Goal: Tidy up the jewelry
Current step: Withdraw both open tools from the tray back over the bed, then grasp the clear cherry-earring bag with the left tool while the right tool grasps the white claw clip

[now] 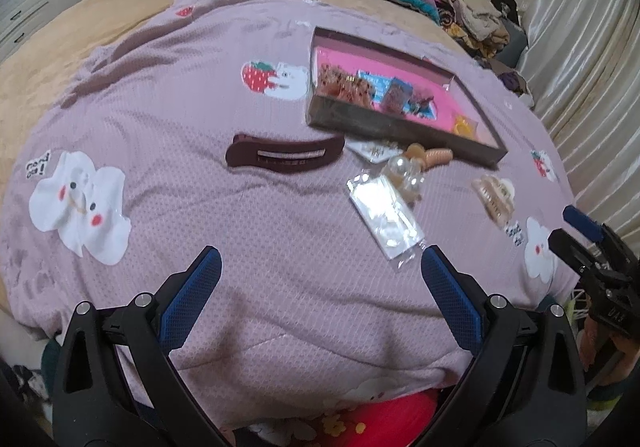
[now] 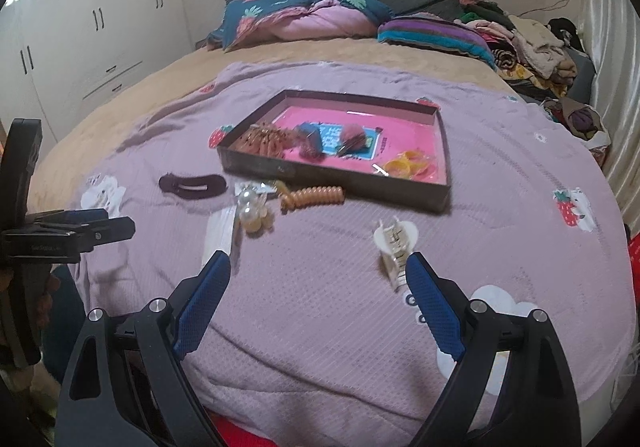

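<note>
Right wrist view, left to right on the pink blanket (image 2: 320, 287) over the bed: dark hair clip (image 2: 192, 187), clear packet (image 2: 220, 233), pearl cluster (image 2: 252, 213), tan coil hair tie (image 2: 316, 197), cream claw clip (image 2: 394, 247). Behind them sits the tray (image 2: 248, 163) with the pink floor, already holding several clips and yellow rings.

Left gripper (image 1: 320, 265) is spread wide with nothing between its fingers, hovering over bare blanket short of the packet. Right gripper (image 2: 320, 267) is also wide and empty; the claw clip lies just beside its right fingertip, not between the fingers.

Handling, as I judge it:
- Dark hair clip: light, rigid, flat, probably smooth. Pinch across the narrow width at mid-length.
- Packet: thin film, slippery, lies flat. Take an edge or corner; the soft blanket should let a finger dig under.
- Pearl cluster: round beads will roll out of a pinch. Grab the bunch centrally, gently.
- Coil tie: springy, will stretch. Grip mid-coil.
- Claw clip: hard plastic, teeth may snap. Squeeze the body sides, not the teeth.
</note>
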Motion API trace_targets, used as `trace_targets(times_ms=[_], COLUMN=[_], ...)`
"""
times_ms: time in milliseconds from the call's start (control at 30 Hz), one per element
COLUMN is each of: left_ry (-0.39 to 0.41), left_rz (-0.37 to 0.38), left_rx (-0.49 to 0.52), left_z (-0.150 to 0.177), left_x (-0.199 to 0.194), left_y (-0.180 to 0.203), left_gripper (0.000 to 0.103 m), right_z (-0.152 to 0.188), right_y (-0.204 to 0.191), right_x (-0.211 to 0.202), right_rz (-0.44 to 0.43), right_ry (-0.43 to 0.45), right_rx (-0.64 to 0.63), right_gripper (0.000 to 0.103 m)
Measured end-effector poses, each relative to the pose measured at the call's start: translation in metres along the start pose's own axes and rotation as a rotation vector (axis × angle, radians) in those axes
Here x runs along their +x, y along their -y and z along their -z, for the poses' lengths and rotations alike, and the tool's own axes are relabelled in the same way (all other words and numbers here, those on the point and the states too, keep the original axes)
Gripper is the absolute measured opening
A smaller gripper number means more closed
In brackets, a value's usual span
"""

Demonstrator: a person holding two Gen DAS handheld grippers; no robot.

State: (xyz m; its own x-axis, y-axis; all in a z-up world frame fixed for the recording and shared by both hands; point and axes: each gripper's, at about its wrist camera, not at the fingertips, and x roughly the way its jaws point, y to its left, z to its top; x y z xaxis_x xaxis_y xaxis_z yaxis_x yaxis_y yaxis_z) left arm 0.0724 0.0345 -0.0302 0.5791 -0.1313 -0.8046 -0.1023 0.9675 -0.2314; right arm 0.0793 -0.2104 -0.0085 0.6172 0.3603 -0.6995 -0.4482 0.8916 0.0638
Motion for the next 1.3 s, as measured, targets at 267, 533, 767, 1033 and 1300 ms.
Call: trace_targets(times_ms=[267, 533, 767, 1033, 1300], left_ry=[-0.04, -0.065, -0.092, -0.117, -0.105], left_rz=[0.02, 0.106, 0.15, 0.138, 0.053], left_rx=[0.014, 0.065, 0.055, 0.042, 0.095], left_z=[0.01, 0.011, 0.0, -0.013, -0.015], left_x=[0.013, 0.033, 0.057, 0.085, 0.098], left_y=[0.004, 0.035, 0.053, 0.061, 0.063], left_gripper=[0.093, 0.093, 0.093, 0.088, 0.052], right_z=[0.009, 0.018, 0.024, 0.029, 0.02], right_y=[0.004, 0.031, 0.055, 0.073, 0.085], right_x=[0.008, 0.014, 0.014, 0.02, 0.037], right_rz=[0.014, 0.049, 0.065, 0.066, 0.071], right_ry=[-0.018, -0.028, -0.023, -0.031, -0.045], right_rx=[0.005, 0.079, 0.141, 0.194, 0.192], right_gripper=[0.088, 0.088, 0.088, 0.088, 0.088])
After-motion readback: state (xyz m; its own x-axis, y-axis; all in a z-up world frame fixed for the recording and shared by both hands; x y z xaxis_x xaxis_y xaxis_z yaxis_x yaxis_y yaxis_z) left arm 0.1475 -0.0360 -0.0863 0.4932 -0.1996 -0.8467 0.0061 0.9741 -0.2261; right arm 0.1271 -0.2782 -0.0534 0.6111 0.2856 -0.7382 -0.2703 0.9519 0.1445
